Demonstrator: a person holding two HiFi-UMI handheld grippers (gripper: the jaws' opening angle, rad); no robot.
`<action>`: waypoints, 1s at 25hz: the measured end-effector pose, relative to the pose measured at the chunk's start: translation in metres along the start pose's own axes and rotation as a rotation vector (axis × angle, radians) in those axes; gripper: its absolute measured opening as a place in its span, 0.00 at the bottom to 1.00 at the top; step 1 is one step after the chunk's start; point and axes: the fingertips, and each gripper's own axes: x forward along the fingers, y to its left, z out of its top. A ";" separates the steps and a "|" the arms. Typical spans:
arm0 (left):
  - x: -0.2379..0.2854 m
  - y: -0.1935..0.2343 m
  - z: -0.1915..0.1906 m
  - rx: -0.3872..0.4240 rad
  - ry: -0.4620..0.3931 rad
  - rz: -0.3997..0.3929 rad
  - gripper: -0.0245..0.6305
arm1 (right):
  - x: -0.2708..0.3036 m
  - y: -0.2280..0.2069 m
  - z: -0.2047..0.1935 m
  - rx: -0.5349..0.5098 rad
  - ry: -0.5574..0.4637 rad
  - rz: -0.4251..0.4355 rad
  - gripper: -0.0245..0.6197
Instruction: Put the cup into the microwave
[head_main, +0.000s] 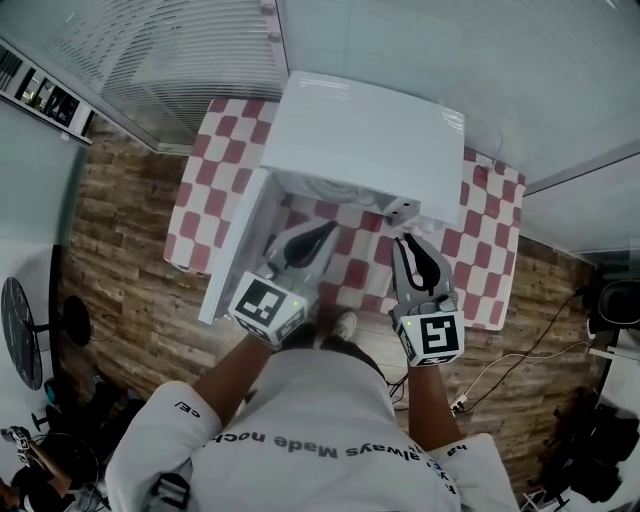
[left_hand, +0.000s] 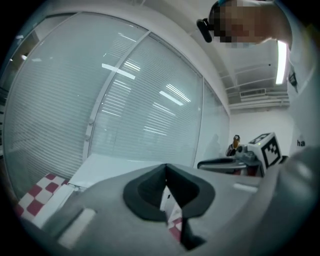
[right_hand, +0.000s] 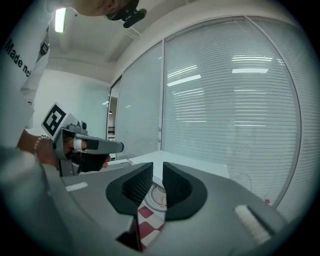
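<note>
The white microwave (head_main: 365, 135) stands on a table with a red-and-white checked cloth (head_main: 215, 190). Its door (head_main: 232, 255) hangs open to the left. A small white cup (head_main: 400, 211) sits on the cloth just below the microwave's front right corner; in the right gripper view the cup (right_hand: 159, 196) shows through the narrow gap between the jaws. My right gripper (head_main: 406, 242) points at it from a short distance, slightly open and empty. My left gripper (head_main: 322, 233) is shut on nothing, in front of the microwave's opening beside the door. The cavity is hidden from above.
Blinds and glass walls (head_main: 180, 50) close off the far side behind the table. The floor (head_main: 120, 260) is wooden planks. A cable (head_main: 500, 365) lies on the floor at the right, and a fan (head_main: 20, 335) stands at the left.
</note>
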 end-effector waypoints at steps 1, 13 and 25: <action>-0.004 -0.006 0.007 0.003 -0.002 -0.006 0.04 | -0.006 0.003 0.008 -0.004 -0.002 0.006 0.13; -0.037 -0.053 0.060 0.006 -0.052 -0.051 0.04 | -0.062 0.035 0.079 0.001 -0.070 0.069 0.13; -0.055 -0.078 0.081 0.048 -0.069 -0.098 0.04 | -0.094 0.051 0.106 -0.021 -0.106 0.099 0.13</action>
